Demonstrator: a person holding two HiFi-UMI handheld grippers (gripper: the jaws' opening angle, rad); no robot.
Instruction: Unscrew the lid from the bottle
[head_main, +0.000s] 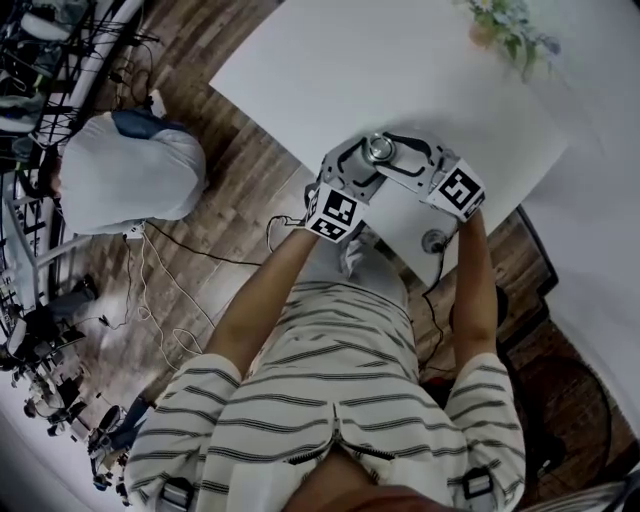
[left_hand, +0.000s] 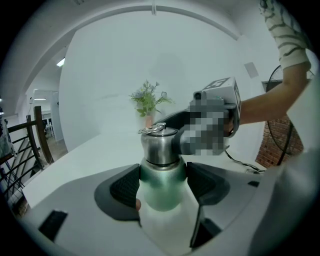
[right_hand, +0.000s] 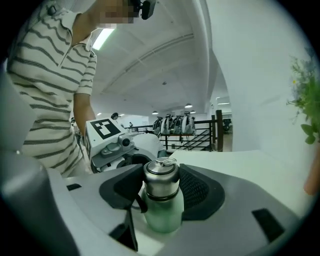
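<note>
A wooden floor (head_main: 225, 135) carries a white table (head_main: 300, 70), seen from above. On the floor to the table's left lie a big pale grey cushion-like bundle (head_main: 130, 175) and loose black cables (head_main: 180, 290). The person in a striped shirt (head_main: 340, 400) stands at the table's near edge, both arms reaching onto it. A potted plant (head_main: 510, 30) stands at the far corner, well apart from the work.

The left gripper (left_hand: 162, 182) has its jaws closed on the green body of the bottle (left_hand: 162, 187), one pad pressing on each side just under the neck. The right gripper (right_hand: 161, 185) comes in from the opposite side, and its jaws are set partly apart on the steel lid (right_hand: 161, 180), a pad touching either flank. The bottle stands upright on the table between the two. From above the grippers crowd it, so that only the lid's top shows. A thin wire ring (left_hand: 151, 128) lies on the lid. A small round thing (head_main: 433, 240) rests on the table nearer the person.
</note>
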